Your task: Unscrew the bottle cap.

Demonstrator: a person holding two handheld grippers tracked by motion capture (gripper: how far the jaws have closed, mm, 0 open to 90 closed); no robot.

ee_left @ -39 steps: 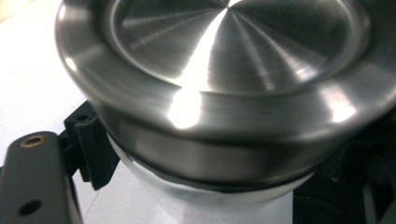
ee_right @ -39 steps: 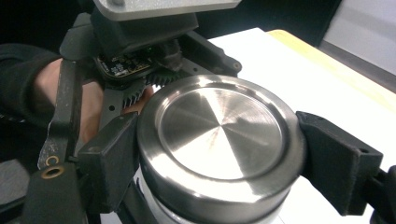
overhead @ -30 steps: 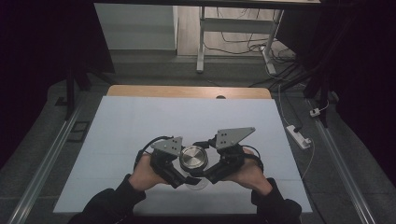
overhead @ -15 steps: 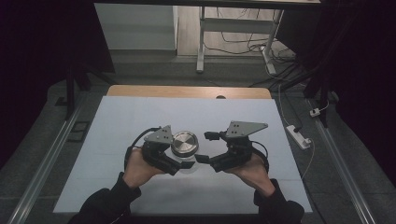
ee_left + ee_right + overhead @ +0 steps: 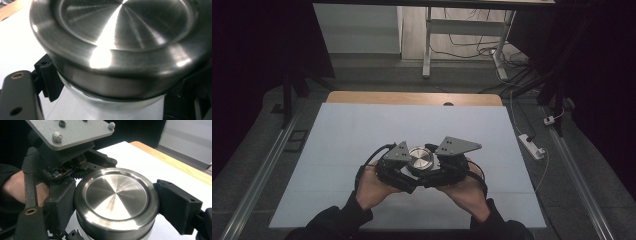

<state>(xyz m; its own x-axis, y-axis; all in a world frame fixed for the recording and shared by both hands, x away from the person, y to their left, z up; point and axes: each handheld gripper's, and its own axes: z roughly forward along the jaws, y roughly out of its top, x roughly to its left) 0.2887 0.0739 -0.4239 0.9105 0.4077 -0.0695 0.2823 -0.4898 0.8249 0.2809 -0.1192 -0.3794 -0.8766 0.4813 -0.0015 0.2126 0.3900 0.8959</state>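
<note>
Both forearms reached in low, the left hand-held gripper [image 5: 404, 172] and right hand-held gripper [image 5: 439, 172] angled inward, jaws clamped.

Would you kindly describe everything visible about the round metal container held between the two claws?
The metal container is a squat, round jar with a brushed steel lid whose flat top is slightly sunken inside a raised, rounded rim. Below the lid a paler, whitish body shows. It stands upright over the near middle of the white table. The right claw clamps the lid with black jaws on opposite sides, and the left claw is shut on the container lower down. Both hands crowd it closely.
</note>
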